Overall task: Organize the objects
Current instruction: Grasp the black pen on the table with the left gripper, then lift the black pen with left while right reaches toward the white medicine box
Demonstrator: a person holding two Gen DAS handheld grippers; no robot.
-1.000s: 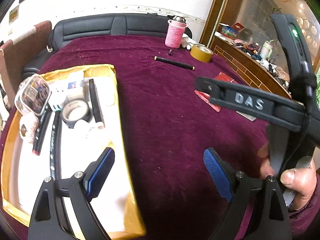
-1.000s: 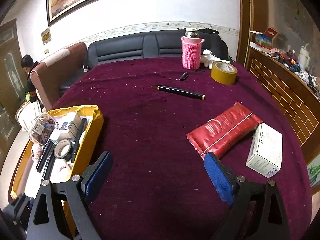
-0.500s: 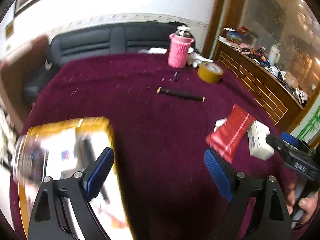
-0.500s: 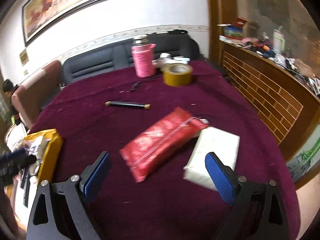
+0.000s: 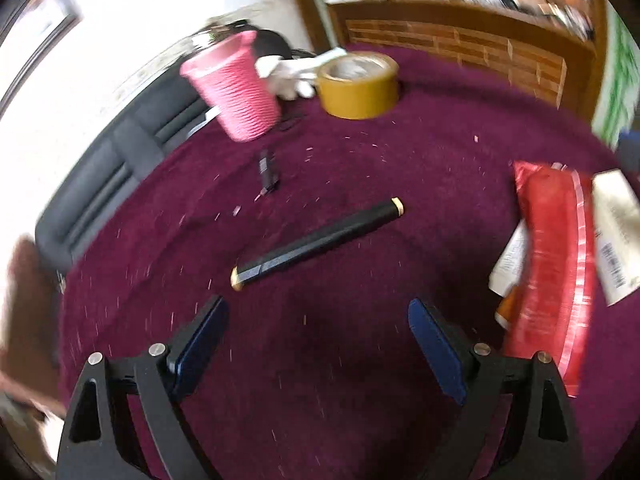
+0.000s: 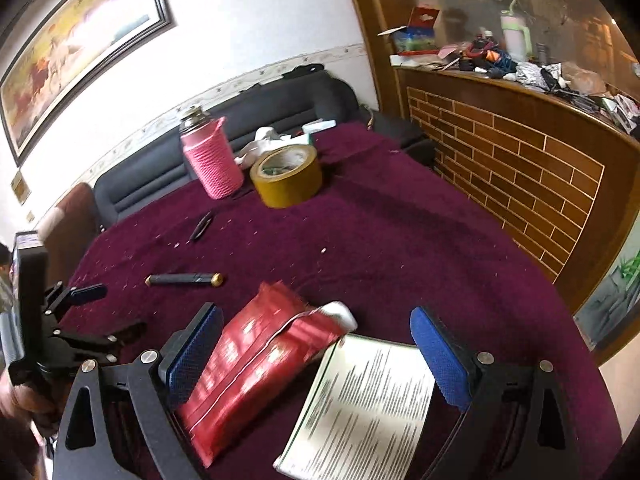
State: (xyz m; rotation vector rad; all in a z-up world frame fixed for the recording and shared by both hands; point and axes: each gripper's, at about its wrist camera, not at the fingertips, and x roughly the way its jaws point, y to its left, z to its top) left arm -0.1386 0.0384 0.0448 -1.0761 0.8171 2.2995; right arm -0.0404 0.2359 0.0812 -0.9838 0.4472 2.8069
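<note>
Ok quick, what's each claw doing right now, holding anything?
Left claw: open, empty, above the black pen.
Right claw: open, holding nothing; the red packet and white box lie below it.

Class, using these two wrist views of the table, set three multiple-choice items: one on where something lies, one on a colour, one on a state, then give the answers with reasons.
1. Where does the yellow tape roll stand?
A. beside the pink-sleeved flask
B. on top of the white box
C. on the wooden ledge

2. What colour is the packet lying against the white box?
A. green
B. red
C. blue

3. How do the jaws of the left gripper stand?
A. shut on the black pen
B. shut on the tape
C. open, holding nothing

Answers: 1 A, the roll and the flask stand side by side at the far end of the table. 2 B, its wrapper is red. 3 C, only bare cloth lies between the pads.
</note>
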